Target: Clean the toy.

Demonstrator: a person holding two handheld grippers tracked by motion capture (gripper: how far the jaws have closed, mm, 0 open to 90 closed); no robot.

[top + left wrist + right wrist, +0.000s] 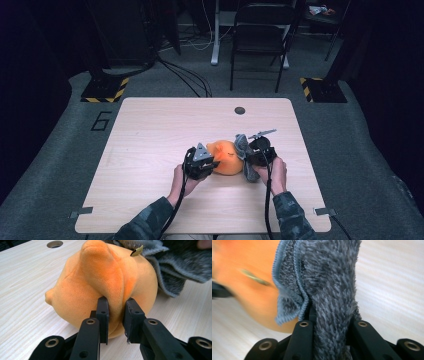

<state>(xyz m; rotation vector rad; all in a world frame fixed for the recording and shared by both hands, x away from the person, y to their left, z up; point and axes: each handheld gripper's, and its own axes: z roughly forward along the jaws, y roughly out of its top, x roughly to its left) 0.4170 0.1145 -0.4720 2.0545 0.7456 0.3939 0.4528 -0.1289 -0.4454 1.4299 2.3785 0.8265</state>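
A pale wood worktop seen from above, with a person's two hands reaching in from the near edge, each holding one gripper.

The left gripper is almost closed, its two black jaws pinching a raised fold of an orange plush toy. In the high view the left gripper sits against the toy's left side.

The right gripper is clamped tight on a grey cloth, which stands bunched up between its jaws. In the high view the right gripper is at the toy's right side, and the cloth hangs between it and the toy, touching the toy.

Count: two grippers, one toy, one cloth.

The toy is round, soft and bright orange, with a small pointed nub on one side and a small tag near its top. It rests on the worktop, near the middle of the near half. The cloth is fuzzy, mottled grey, with a stitched blue-grey edge.
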